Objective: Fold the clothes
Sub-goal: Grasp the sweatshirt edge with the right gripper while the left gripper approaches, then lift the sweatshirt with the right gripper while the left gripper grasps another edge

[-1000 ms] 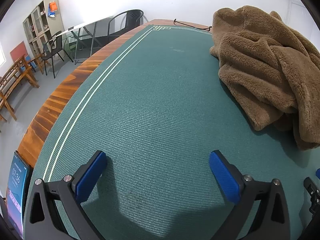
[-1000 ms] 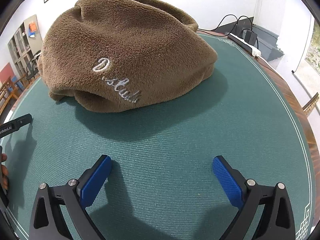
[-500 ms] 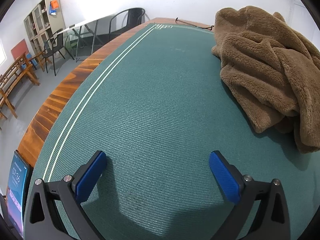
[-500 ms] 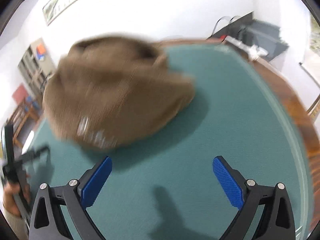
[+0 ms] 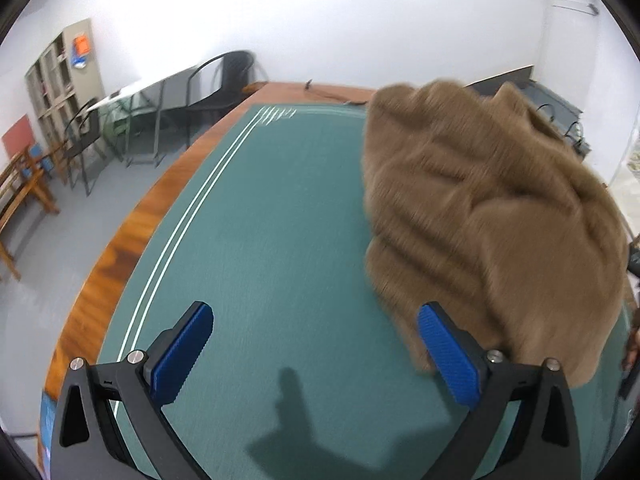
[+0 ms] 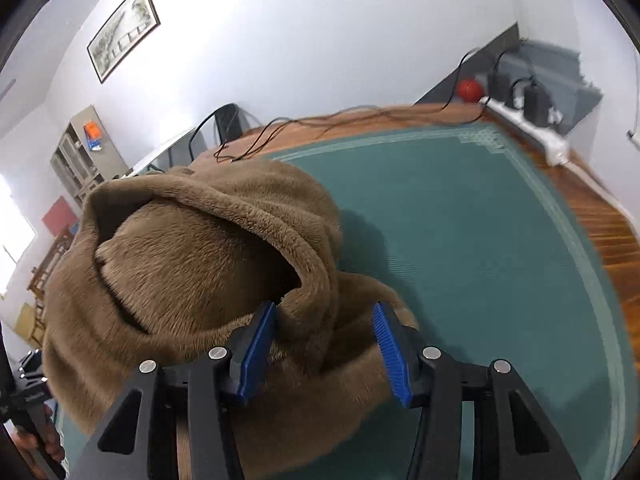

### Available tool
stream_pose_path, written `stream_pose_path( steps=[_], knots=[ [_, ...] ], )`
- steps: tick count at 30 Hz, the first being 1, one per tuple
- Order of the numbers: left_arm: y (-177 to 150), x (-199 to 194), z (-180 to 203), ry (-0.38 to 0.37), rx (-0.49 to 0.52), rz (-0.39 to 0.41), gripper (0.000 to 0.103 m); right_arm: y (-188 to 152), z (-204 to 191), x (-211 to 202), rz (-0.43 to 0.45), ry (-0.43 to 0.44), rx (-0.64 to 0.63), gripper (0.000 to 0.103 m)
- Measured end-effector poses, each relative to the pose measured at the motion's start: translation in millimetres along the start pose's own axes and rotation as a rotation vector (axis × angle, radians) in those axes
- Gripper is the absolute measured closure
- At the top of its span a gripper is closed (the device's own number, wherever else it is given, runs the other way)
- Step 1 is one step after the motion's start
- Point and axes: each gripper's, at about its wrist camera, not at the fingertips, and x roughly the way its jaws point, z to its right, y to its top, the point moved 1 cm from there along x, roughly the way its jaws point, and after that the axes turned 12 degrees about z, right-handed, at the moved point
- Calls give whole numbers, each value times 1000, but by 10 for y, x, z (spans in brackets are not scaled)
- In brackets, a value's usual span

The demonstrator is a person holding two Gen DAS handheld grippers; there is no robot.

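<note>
A crumpled brown fleece garment lies on the green mat. My left gripper is open and empty above the mat, its right finger beside the garment's near edge. In the right wrist view the garment fills the left and middle, its hood opening facing me. My right gripper is partly closed, with a fold of the hood rim between its blue pads; the pads are still apart and I cannot tell if they grip the fabric.
The mat covers a wooden table whose left edge drops to the floor. Chairs and a shelf stand beyond. A white power strip and black cables lie at the table's far end. The other gripper shows at the left edge.
My right gripper has moved forward over the garment and narrowed around the hood rim. My left gripper has risen and swung right, toward the garment's edge, still open.
</note>
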Motion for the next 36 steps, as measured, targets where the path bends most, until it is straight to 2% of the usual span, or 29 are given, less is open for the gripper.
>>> stream_pose_path(
  steps=[4, 5, 6, 7, 8, 9, 12, 15, 18, 22, 25, 29, 34, 36],
  knots=[
    [291, 246, 74, -34, 15, 29, 0, 20, 85, 363, -34, -1, 4, 50],
    [354, 323, 91, -42, 15, 33, 0, 11, 79, 377, -22, -7, -4, 56],
    [410, 386, 96, -47, 15, 38, 0, 2, 73, 391, -11, -14, -12, 73],
    [473, 457, 96, -46, 17, 44, 0, -7, 67, 405, 0, -20, -20, 79],
    [528, 522, 93, -42, 20, 50, 0, -15, 62, 410, 12, -28, -29, 80],
    [575, 576, 86, -40, 22, 56, 0, -7, 67, 304, 53, -50, -43, 83],
    [668, 646, 72, -58, 39, 88, 0, 83, 53, -162, 273, -166, -123, 85],
    [701, 645, 191, -78, 118, 127, 0, 168, 60, -665, 466, -241, -158, 85],
    [753, 599, 420, -122, 231, 176, 0, 240, 62, -982, 578, -278, -174, 85],
    [874, 487, 756, -282, 356, 235, 0, 189, -27, -1319, 660, -284, -195, 85],
    [978, 536, 913, -376, 414, 234, 0, 135, -85, -1485, 715, -302, -219, 85],
    [1046, 689, 1086, -559, 460, 163, 0, 64, -103, -1776, 798, -331, -215, 85],
    [1019, 819, 1368, -745, 442, 60, 0, -25, -70, -2118, 860, -318, -165, 85],
    [962, 857, 1473, -797, 428, 16, 0, -57, -77, -2151, 878, -325, -168, 85]
  ],
)
